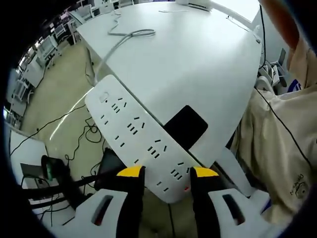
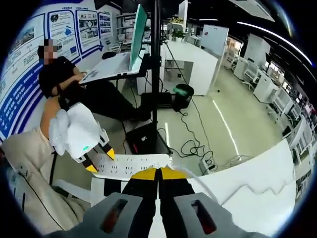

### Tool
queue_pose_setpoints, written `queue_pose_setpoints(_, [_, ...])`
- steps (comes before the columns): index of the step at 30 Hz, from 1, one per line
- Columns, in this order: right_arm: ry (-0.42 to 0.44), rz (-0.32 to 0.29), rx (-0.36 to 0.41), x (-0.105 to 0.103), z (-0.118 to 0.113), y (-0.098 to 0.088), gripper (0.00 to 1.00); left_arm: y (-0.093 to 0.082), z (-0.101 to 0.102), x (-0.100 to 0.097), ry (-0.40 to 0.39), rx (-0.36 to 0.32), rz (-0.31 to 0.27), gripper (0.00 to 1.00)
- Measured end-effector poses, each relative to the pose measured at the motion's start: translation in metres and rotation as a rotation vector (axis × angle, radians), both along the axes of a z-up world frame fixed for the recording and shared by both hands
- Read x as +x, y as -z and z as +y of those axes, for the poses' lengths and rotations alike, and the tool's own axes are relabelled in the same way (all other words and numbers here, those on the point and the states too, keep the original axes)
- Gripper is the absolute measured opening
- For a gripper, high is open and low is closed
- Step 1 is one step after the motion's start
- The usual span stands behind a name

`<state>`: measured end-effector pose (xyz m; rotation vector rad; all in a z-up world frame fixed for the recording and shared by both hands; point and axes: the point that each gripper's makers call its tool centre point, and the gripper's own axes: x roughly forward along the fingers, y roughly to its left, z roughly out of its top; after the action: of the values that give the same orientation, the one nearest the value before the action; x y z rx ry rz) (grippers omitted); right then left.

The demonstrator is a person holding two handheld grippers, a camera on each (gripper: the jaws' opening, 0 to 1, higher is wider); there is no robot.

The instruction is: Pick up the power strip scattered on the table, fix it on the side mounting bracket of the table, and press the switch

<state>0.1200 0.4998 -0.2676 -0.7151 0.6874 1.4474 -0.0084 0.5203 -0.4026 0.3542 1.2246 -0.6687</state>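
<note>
A long white power strip (image 1: 133,131) lies slanted over the edge of the white table (image 1: 198,64). My left gripper (image 1: 168,172) is shut on its near end, a yellow-tipped jaw on either side. Its white cable (image 1: 130,34) runs from the far end up onto the table. A black rectangular plate (image 1: 185,126) sits at the table edge, right beside the strip. In the right gripper view the power strip (image 2: 131,166) shows side-on, with the left gripper (image 2: 100,161) clamping its left end. My right gripper (image 2: 159,173) is shut just in front of the strip's other end, nothing visible between its tips.
Black cables (image 1: 81,141) trail on the floor under the table edge. A black stand pole (image 2: 156,64) and a seated person (image 2: 64,79) at a desk are beyond the strip. Beige clothing (image 1: 277,144) is close on the right.
</note>
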Motion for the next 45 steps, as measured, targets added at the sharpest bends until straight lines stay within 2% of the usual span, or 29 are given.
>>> queue_pose_setpoints(27, [-0.022, 0.061, -0.118, 0.005, 0.020, 0.065, 0.00, 0.003, -0.006, -0.003, 0.001, 0.002, -0.001, 0.41])
queue_pose_setpoints(45, [-0.052, 0.094, -0.193, -0.005, 0.029, 0.105, 0.00, 0.002, -0.002, -0.002, 0.004, -0.002, -0.005, 0.41])
